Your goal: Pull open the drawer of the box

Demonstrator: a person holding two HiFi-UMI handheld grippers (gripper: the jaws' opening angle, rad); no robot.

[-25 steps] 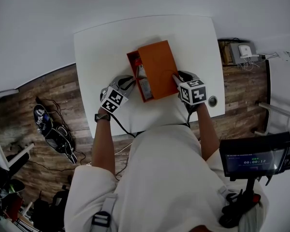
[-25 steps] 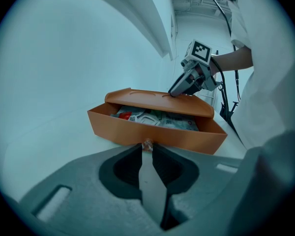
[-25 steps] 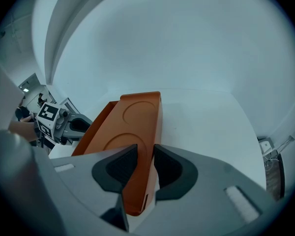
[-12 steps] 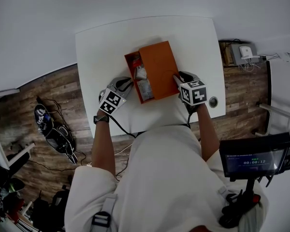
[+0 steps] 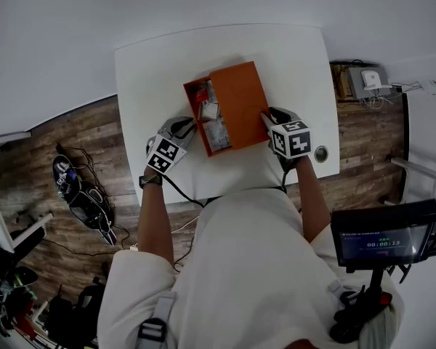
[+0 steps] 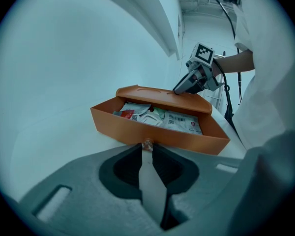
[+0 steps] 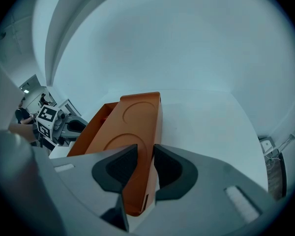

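- Head view: a white table (image 5: 152, 71) fills the upper middle of the frame, and an orange box (image 5: 240, 100) lies on it, running away from the person.
- The box's drawer (image 5: 191, 100) stands pulled part way out of the box's left side. White and red packets (image 5: 212, 122) show inside it.
- The left gripper (image 5: 191, 126) reaches in from the lower left with its tips at the drawer's outer wall. Its marker cube sits just behind it.
- The right gripper (image 5: 265, 118) has its tips on the box's near right corner.
- Wooden floor (image 5: 73, 137) shows at the left, and a small screen (image 5: 381, 235) stands at the lower right.
- Left gripper view: the drawer (image 6: 157, 134) crosses the middle of the frame, open at the top, with packets (image 6: 162, 118) lying flat in it.
- A small knob (image 6: 147, 143) sticks out of the drawer's front wall. The left gripper (image 6: 147, 149) has its jaws closed on that knob.
- Behind the drawer is the box (image 6: 162, 95). The right gripper (image 6: 179, 89) comes down from the upper right with its tip on the box's top.
- Right gripper view: the box (image 7: 132, 127) runs from the bottom centre up towards the middle, lying on the table (image 7: 201, 122).
- The right gripper (image 7: 145, 154) has its jaws a narrow gap apart. Its tips rest on the box's top by the right-hand edge, which shows orange through the gap. The jaws pinch nothing that I can make out.
- The drawer (image 7: 91, 127) juts out on the box's left, and the left gripper (image 7: 83, 127) is at its outer wall at the left edge of the frame.
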